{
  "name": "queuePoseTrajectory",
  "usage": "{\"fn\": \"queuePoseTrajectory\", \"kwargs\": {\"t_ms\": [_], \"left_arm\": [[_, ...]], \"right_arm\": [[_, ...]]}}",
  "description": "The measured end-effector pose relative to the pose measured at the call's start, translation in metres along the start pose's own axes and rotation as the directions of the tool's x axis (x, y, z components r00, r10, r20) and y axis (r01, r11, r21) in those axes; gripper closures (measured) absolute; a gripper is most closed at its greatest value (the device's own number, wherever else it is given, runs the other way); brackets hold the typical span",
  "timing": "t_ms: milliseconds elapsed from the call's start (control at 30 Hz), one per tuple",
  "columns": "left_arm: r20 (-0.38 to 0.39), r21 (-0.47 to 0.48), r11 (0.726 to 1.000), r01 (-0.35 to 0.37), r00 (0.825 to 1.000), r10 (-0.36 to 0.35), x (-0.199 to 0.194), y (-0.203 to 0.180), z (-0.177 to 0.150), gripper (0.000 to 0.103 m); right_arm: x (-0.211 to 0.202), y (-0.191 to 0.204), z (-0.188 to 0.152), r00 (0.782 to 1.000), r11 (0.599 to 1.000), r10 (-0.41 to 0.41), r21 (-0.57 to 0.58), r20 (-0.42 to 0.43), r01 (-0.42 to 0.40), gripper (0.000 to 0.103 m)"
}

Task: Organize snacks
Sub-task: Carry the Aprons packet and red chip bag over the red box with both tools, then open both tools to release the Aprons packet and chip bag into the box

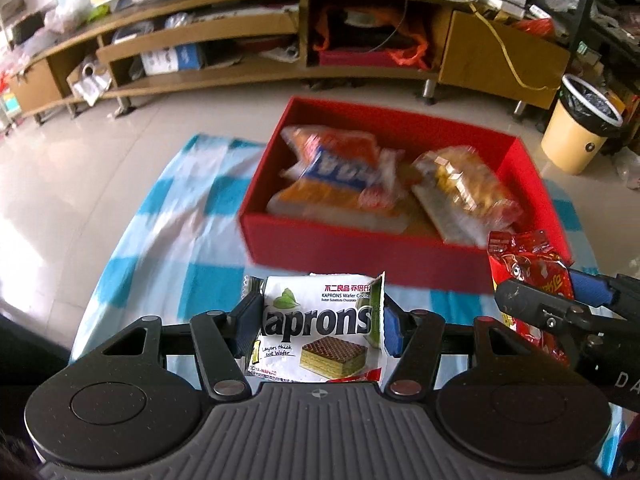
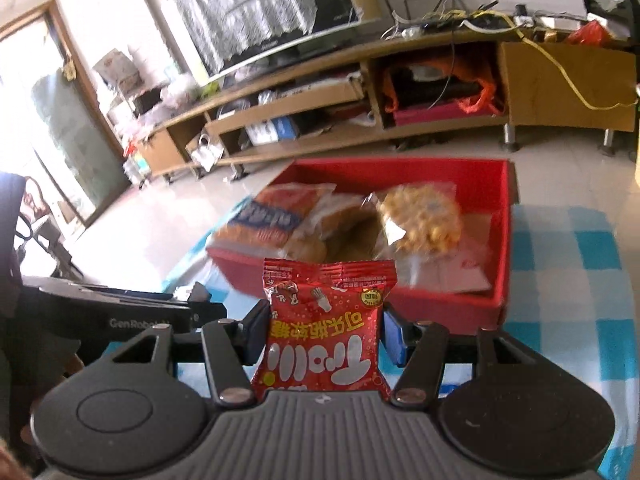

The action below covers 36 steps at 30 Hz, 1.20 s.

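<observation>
Sunlight is glaring off a pale tiled floor [image 1: 80, 168] in front of a long wooden media unit [image 1: 240, 32] crowded with boxes, bags and cables, while a cream bin [image 1: 576, 136] is standing at its right end. Nearer, a blue-and-white checked cloth [image 1: 168, 232] is covering the table, carrying an open red box [image 1: 400, 256] that is already holding an orange-and-blue snack bag [image 1: 336, 168] and a clear packet of golden snacks [image 1: 464, 188] side by side. The left gripper [image 1: 318, 322] is keeping its fingers [image 1: 248, 320] narrowed on a white Kaprons wafer packet [image 1: 320, 320], printed with a layered wafer and green leaves, holding it just short of the box's near wall. Beside it, the right gripper [image 2: 324, 330] is pinching a red candy packet [image 2: 326, 320] with white lettering between its fingers [image 2: 394, 336], the packet standing upright before the box.
</observation>
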<state>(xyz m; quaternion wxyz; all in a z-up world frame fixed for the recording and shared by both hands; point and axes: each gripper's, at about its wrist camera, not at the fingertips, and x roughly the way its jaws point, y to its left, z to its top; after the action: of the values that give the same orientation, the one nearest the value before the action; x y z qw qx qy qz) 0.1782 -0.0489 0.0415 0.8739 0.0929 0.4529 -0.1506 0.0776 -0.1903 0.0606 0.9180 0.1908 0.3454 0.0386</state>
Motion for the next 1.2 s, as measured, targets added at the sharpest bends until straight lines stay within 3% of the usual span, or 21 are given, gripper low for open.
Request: {"fn": "queuePoseTrajectory", "kwargs": {"t_ms": [333, 500, 1200], "left_arm": [[0.077, 0.042, 0.999, -0.018, 0.997, 0.014, 0.011, -0.035, 0.041, 0.036], [0.08, 0.055, 0.998, -0.021, 0.997, 0.017, 0.025, -0.048, 0.053, 0.036], [0.098, 0.098, 0.992, -0.077, 0.993, 0.067, 0.058, -0.062, 0.076, 0.036]], "right_arm": [[0.004, -0.025, 0.032, 0.996, 0.998, -0.045, 0.048, 0.074, 0.042, 0.05], [0.013, -0.039, 0.045, 0.994, 0.996, -0.073, 0.064, 0.087, 0.067, 0.05], [0.057, -0.058, 0.059, 0.991, 0.992, -0.121, 0.046, 0.053, 0.118, 0.05]]}}
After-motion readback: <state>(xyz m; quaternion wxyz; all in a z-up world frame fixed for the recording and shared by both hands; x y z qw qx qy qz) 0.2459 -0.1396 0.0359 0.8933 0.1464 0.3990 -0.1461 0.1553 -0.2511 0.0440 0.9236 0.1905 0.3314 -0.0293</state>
